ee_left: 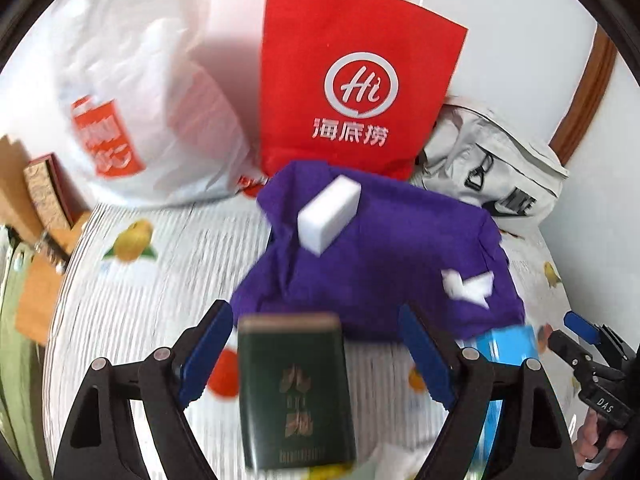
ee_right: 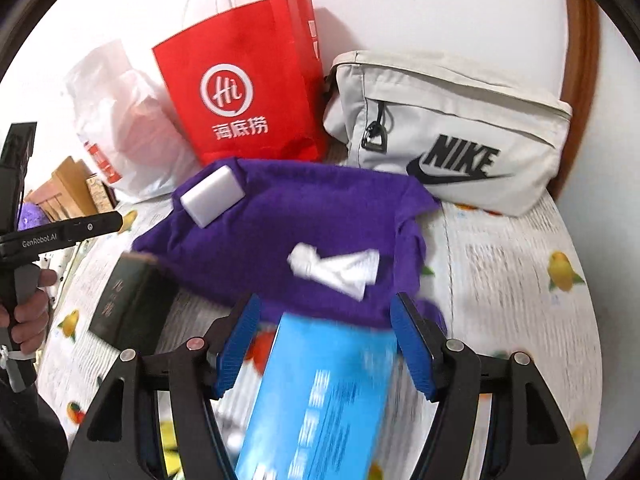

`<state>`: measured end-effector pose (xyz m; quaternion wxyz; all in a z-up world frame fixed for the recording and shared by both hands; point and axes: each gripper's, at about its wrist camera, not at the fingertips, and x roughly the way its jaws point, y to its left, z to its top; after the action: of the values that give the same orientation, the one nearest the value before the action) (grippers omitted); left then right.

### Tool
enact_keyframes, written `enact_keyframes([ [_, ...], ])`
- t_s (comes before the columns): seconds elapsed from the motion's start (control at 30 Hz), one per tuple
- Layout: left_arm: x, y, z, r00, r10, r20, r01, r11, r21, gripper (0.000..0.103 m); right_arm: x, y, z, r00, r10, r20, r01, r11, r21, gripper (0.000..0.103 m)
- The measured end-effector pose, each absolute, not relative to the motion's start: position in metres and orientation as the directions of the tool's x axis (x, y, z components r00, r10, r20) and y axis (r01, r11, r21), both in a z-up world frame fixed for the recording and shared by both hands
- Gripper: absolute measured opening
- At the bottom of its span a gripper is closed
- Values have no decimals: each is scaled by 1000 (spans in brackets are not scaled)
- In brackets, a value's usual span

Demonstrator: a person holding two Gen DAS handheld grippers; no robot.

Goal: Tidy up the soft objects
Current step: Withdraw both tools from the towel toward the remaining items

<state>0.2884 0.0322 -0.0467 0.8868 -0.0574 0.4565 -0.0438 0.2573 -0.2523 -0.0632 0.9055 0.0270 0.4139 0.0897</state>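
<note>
A dark green box (ee_left: pixel 296 396) is seen at the bottom centre of the frame between the spread blue pads of the left tool (ee_left: pixel 318 354), with a clear gap on either side, lying on the fruit-printed cloth of the desk (ee_left: pixel 160 320). Just above it, a purple cloth (ee_left: pixel 384 256) is spread out, with a white block (ee_left: pixel 329 213) resting near its upper left and a crumpled white piece (ee_left: pixel 467 285) towards its right. A red paper bag (ee_left: pixel 352 80) is stood at the top centre, a white plastic bag (ee_left: pixel 140 112) at the upper left and a pale grey bag (ee_left: pixel 488 164) at the right, while a blue box (ee_left: pixel 510 344) and the right tool (ee_left: pixel 588 344) are visible at the lower right edge.
</note>
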Motion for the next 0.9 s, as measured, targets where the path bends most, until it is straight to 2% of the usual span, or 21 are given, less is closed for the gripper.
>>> enact_keyframes([
  [0.33, 192, 50, -50, 577, -156, -802, -27, 977, -210, 84, 149, -282, -60, 678, 114, -726, -55, 993, 104, 68],
  [0.43, 169, 50, -56, 574, -165, -802, -29, 975, -221, 84, 120, -292, -78, 660, 84, -747, -34, 996, 82, 75],
  [0.73, 127, 42, -79, 538, -167, -826, -23, 977, -213, 84, 69, -310, -125, 640, 52, -767, -24, 999, 47, 76],
  [0.8, 123, 41, -84, 541, -166, -825, -23, 977, -212, 84, 64, -314, -129, 642, 58, -764, -44, 998, 39, 81],
  [0.9, 122, 37, -93, 525, -161, -836, -28, 978, -206, 84, 61, -315, -137, 645, 10, -764, -59, 998, -36, 81],
])
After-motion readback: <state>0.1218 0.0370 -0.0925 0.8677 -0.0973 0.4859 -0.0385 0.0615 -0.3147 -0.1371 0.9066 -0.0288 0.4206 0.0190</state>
